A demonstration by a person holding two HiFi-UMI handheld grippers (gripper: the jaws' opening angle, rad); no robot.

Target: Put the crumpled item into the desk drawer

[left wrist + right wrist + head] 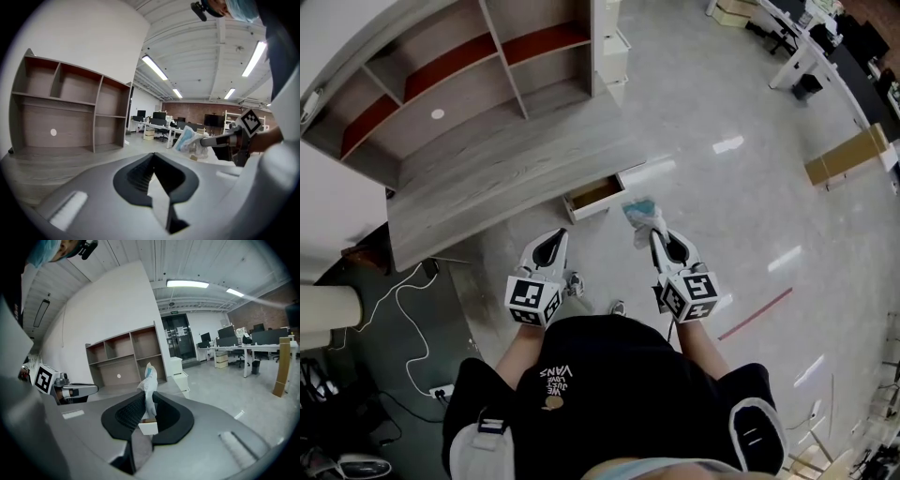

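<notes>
From my head view, my right gripper (654,236) at centre frame pinches the crumpled item (641,214), white and blue, held above the floor just right of the open desk drawer (594,194). My left gripper (553,246), left of it, has its jaws pressed together, empty

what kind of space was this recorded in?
Looks like an open-plan office: rows of desks with monitors, a wooden desk with a shelf hutch, and ceiling strip lights over a polished floor.
</notes>
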